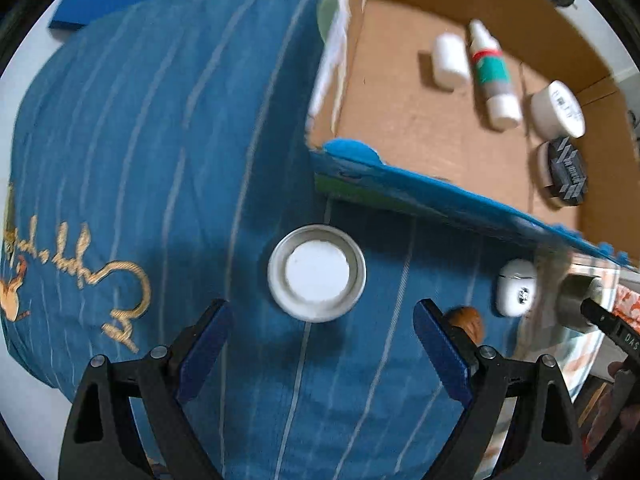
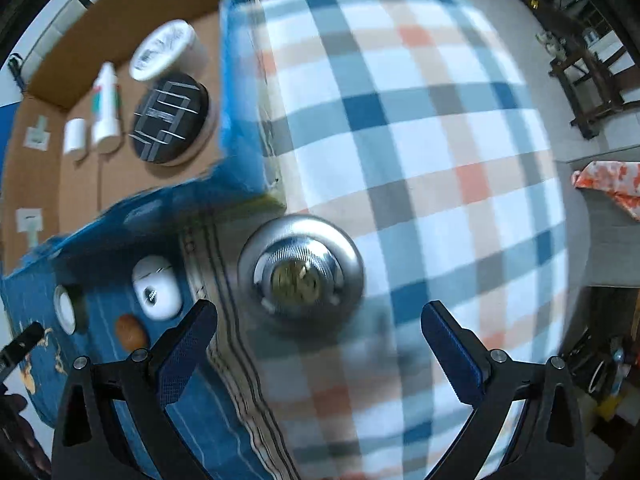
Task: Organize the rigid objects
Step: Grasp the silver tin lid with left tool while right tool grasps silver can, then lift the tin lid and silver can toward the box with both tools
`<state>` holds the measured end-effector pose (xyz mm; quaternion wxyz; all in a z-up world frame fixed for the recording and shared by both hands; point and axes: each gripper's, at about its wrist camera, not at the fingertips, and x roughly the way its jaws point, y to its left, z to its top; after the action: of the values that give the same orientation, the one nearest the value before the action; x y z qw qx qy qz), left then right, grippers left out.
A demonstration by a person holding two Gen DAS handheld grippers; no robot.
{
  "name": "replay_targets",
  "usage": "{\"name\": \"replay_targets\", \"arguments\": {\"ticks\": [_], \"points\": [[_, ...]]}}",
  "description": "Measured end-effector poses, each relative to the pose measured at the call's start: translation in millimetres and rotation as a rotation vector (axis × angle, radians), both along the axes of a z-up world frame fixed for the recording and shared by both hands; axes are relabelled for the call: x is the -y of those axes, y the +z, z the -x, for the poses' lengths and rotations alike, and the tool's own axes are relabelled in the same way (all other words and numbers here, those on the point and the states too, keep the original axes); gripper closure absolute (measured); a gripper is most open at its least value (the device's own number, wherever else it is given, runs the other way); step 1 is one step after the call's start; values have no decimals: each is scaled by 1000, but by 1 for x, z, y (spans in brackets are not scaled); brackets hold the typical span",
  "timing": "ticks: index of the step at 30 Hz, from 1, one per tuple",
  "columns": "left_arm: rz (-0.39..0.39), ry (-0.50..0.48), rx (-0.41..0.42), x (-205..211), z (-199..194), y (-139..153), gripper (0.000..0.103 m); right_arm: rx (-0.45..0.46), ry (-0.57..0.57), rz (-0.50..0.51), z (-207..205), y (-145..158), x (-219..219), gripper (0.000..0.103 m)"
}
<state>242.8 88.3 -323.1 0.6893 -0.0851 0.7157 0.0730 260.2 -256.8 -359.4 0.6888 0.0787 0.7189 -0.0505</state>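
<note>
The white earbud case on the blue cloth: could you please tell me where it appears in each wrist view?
Left wrist view: white earbud case at right, below the cardboard box.
Right wrist view: white earbud case at lower left, below the same box.
Shared landmark: the brown nut beside it.

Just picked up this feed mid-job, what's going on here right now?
Items are being sorted into a cardboard box. Four are already in it: a small white bottle, a spray bottle, a white jar and a black-lidded tin. The left claw is open, empty, lined up on a round metal lid on the blue cloth. The right claw is open over a metal strainer on the plaid blanket. A white case and a walnut lie outside the box.
</note>
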Motion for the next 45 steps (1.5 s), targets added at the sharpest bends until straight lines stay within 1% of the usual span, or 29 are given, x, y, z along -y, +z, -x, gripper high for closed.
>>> {"name": "replay_targets", "arguments": {"ticks": [1, 3, 4, 7, 8, 9, 10, 11, 12, 15, 18, 22, 26, 27, 30, 33, 37, 38, 40, 42, 45], "points": [[-4, -2, -18, 1, -4, -9, 10, -8, -1, 0, -3, -5, -1, 0], [1, -8, -50, 3, -9, -25, 10, -30, 0, -1, -9, -18, -3, 3], [-1, -6, -66, 3, -11, -33, 10, -37, 2, 2, -11, -21, -4, 7], [2, -2, -96, 2, -15, -51, 10, -66, 16, 22, -16, -32, -6, 27], [5, 2, -93, 1, -15, -55, 10, -70, 21, 36, -17, -35, -7, 29], [3, 6, -75, 1, -16, -55, 10, -72, 26, 39, -17, -37, -7, 29], [0, 10, -64, 1, -16, -55, 16, -70, 27, 35, -16, -38, -6, 29], [5, 13, -61, 1, -15, -55, 37, -66, 28, 33, -15, -38, -5, 29], [1, 15, -63, 1, -15, -55, 41, -66, 32, 32, -13, -38, -4, 29], [15, 13, -65, 6, -5, -55, 41, -88, 49, 27, -1, -40, -4, 29], [18, -13, -72, 19, 16, -52, 41, -118, 68, 5, 23, -41, -5, 29], [69, -43, -95, 45, 54, -50, 41, -152, 83, -22, 54, -41, -9, 29], [92, -83, -118, 69, 74, -57, 41, -177, 100, -26, 78, -49, -15, 29], [93, -90, -131, 73, 77, -61, 40, -170, 105, -16, 82, -49, -16, 29], [61, -120, -125, 83, 79, -64, 40, -167, 93, -15, 83, -50, -15, 29], [39, -143, -125, 104, 80, -67, 40, -211, 89, -8, 88, -57, -26, 28], [26, -145, -112, 114, 82, -65, 41, -178, 113, 42, 93, -55, -31, 29], [27, -144, -110, 104, 85, -63, 41, -174, 113, 46, 99, -55, -38, 30], [24, -140, -104, 105, 91, -59, 41, -175, 120, 52, 103, -52, -47, 30], [25, -144, -90, 93, 92, -52, 41, -177, 146, 61, 109, -48, -52, 30], [24, -158, -64, 99, 100, -32, 41, -168, 179, 62, 117, -39, -69, 30]]}}
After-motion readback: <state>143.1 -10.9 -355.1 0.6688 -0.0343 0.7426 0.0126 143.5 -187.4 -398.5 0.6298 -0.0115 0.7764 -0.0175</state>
